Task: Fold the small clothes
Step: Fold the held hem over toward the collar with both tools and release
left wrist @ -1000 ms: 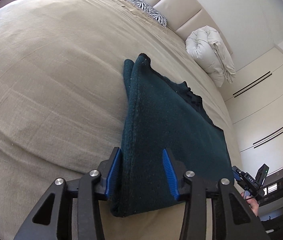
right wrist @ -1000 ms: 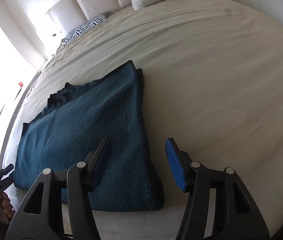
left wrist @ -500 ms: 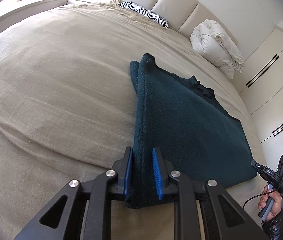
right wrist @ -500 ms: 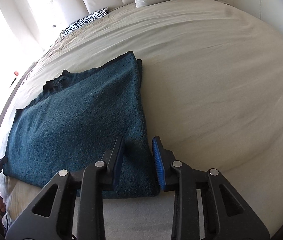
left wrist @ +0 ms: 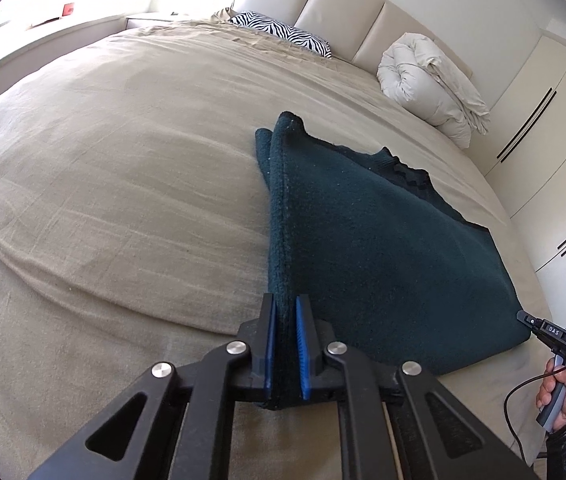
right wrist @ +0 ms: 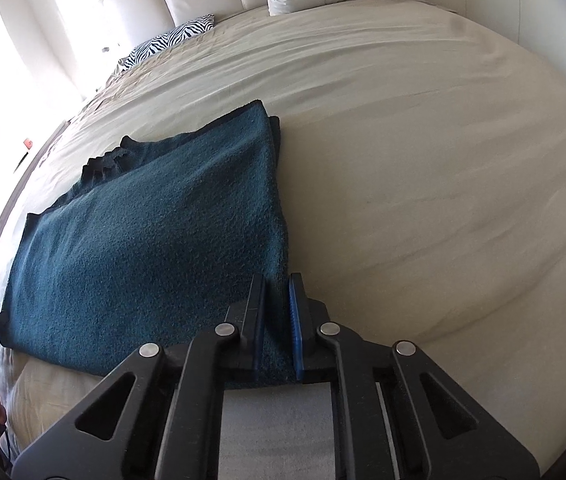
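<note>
A dark teal garment [left wrist: 383, 240] lies folded flat on the bed [left wrist: 123, 200], near its front edge. The left gripper [left wrist: 284, 308] is clamped on the garment's near left corner, its blue pads [left wrist: 269, 344] pressing the thick edge between them. The right gripper [right wrist: 276, 292] is clamped the same way on the near right corner. Each hand [left wrist: 563, 396] shows at the edge of the other's view. At the head of the bed sit a zebra pillow [left wrist: 283, 34] and a rolled white duvet [left wrist: 431, 80], well apart from the garment.
</note>
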`<state>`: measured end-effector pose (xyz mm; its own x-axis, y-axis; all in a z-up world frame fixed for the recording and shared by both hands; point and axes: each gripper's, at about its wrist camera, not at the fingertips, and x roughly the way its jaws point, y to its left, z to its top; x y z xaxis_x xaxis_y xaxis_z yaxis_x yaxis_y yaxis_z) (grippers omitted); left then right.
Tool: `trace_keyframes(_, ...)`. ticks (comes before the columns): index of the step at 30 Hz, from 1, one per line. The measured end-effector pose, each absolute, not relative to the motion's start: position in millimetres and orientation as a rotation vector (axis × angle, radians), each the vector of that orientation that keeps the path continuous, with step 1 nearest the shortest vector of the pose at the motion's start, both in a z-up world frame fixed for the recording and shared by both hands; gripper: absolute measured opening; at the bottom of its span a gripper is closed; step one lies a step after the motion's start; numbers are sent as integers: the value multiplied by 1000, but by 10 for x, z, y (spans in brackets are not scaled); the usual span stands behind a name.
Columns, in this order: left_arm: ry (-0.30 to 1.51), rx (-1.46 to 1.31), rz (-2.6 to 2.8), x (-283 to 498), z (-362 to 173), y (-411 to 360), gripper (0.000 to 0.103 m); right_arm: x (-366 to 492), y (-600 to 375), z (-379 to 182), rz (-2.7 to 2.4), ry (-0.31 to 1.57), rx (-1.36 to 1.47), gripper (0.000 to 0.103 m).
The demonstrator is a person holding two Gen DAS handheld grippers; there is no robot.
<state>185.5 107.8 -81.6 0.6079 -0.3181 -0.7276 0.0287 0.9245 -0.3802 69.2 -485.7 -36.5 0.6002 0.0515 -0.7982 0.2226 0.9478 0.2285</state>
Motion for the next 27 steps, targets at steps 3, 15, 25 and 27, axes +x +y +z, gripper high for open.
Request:
trace_keyframes(3, 889, -330, -200, 1824, -794, 1064, 10, 677, -4857, -348, -109, 920, 328, 9)
trace_keyframes(15, 886, -316, -198, 1678, -806, 1084, 6, 548, -4858, -291, -112, 911, 353, 8)
trace_keyframes(25, 905, -342, -203, 1643, -894, 1165, 7, 440, -4931, -355, -121, 917, 401, 5)
trace_keyframes(27, 912, -339, -207, 1652, -901, 1153, 6, 404, -4947, -380, -120, 920, 408, 5)
